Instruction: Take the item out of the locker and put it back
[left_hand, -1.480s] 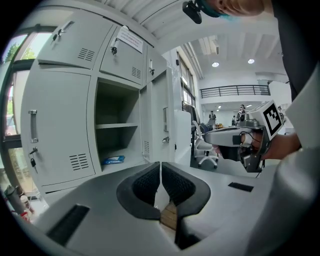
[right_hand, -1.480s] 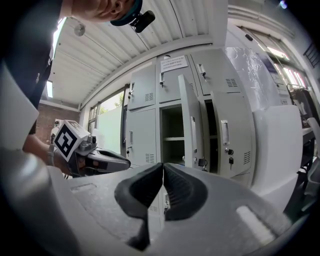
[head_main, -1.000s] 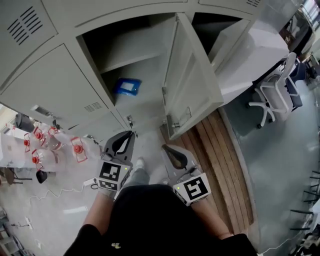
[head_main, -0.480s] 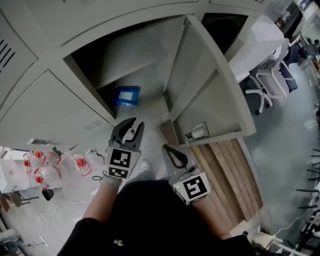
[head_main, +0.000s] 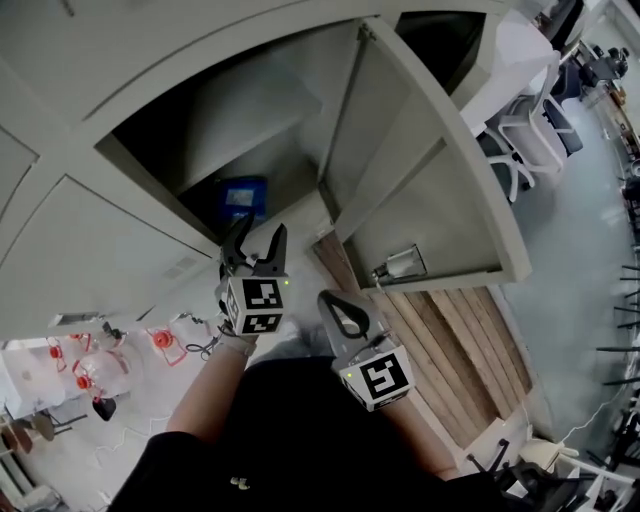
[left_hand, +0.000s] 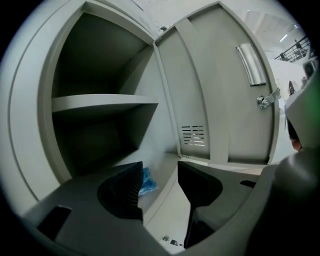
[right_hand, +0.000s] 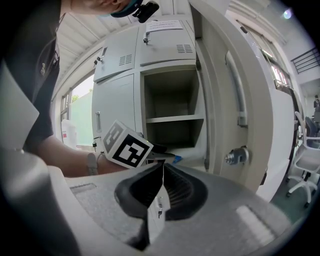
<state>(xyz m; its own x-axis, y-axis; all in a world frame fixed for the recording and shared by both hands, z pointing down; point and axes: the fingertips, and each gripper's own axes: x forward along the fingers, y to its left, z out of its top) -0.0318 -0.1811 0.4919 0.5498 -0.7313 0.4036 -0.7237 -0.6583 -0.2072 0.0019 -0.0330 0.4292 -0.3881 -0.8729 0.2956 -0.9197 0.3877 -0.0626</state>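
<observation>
A blue packet (head_main: 240, 196) lies on the floor of the open locker (head_main: 160, 150), under its shelf (left_hand: 100, 102). My left gripper (head_main: 257, 244) is at the locker's mouth, just short of the packet. Its jaws have just been opening and stand apart with nothing between them. In the left gripper view the packet (left_hand: 148, 181) shows beyond the left jaw, and the gripper (left_hand: 159, 174) points into the compartment. My right gripper (head_main: 341, 312) hangs back below the door, shut and empty; in its own view the gripper (right_hand: 162, 172) has its jaws together.
The locker door (head_main: 430, 190) swings out to the right, with its handle (head_main: 402, 265) facing me. Wooden boards (head_main: 450, 350) lie under the door. An office chair (head_main: 530, 130) and a white desk (head_main: 505, 60) stand to the right. Red-capped bottles (head_main: 85, 370) sit on the floor at left.
The left gripper has moved up to the locker's opening and its jaws have gone from shut to wide apart. The right gripper has shifted only a little and stays shut.
</observation>
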